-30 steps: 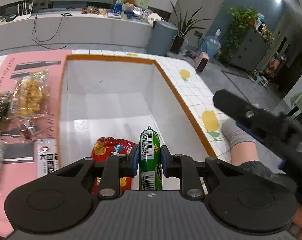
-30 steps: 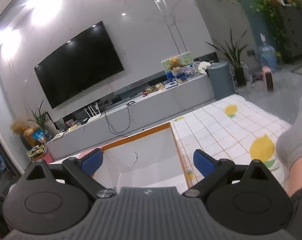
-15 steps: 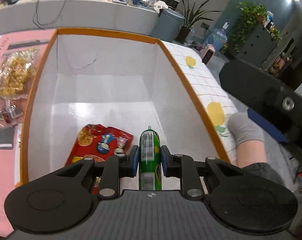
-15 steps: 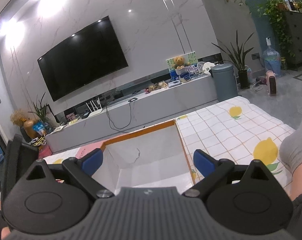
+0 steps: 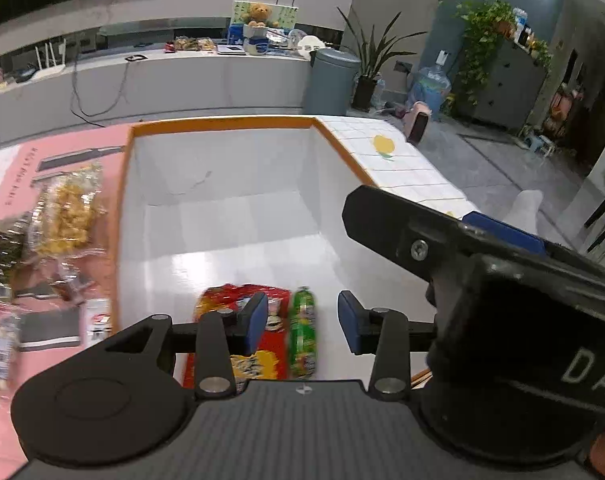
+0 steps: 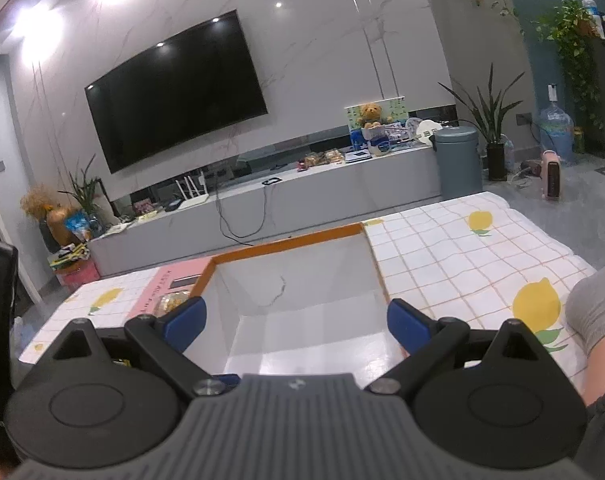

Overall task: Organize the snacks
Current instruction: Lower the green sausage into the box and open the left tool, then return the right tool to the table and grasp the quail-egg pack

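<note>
Now my left gripper (image 5: 303,322) has just been opening, its pads clear of the green pack (image 5: 302,332) lying in the white box (image 5: 230,184) beside the red bag (image 5: 258,344), while my right gripper (image 6: 296,322) hangs wide and empty above the box.

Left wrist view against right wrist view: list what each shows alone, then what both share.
Only the left wrist view shows the box floor with the red snack bag and the green packet lying free between the left gripper fingers, whose jaws have just been opening, plus loose snacks on the pink mat.
Only the right wrist view shows the TV and the open, empty right gripper.
Both share the white box and the teddy bear.
</note>
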